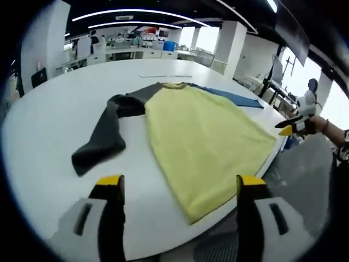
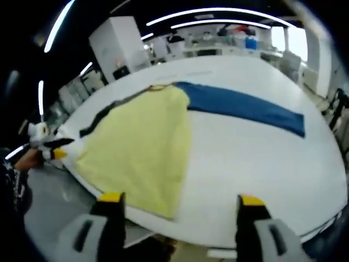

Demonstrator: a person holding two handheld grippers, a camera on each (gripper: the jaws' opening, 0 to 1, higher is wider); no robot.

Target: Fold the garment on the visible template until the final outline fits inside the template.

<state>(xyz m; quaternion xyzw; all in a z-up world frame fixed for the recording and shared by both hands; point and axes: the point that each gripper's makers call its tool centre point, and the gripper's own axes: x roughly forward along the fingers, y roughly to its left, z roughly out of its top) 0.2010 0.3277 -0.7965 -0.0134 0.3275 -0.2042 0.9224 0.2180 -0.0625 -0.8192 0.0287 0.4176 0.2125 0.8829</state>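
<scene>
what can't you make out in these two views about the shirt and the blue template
- Blue template: in the right gripper view its near-left part lies under the yellow shirt, so its full outline is hidden.
- In the left gripper view the template shows as a thin strip behind the shirt.
- Shirt's second sleeve: hidden; one dark sleeve is spread out on the table.
- Far shelves: too small and blurred to read.
</scene>
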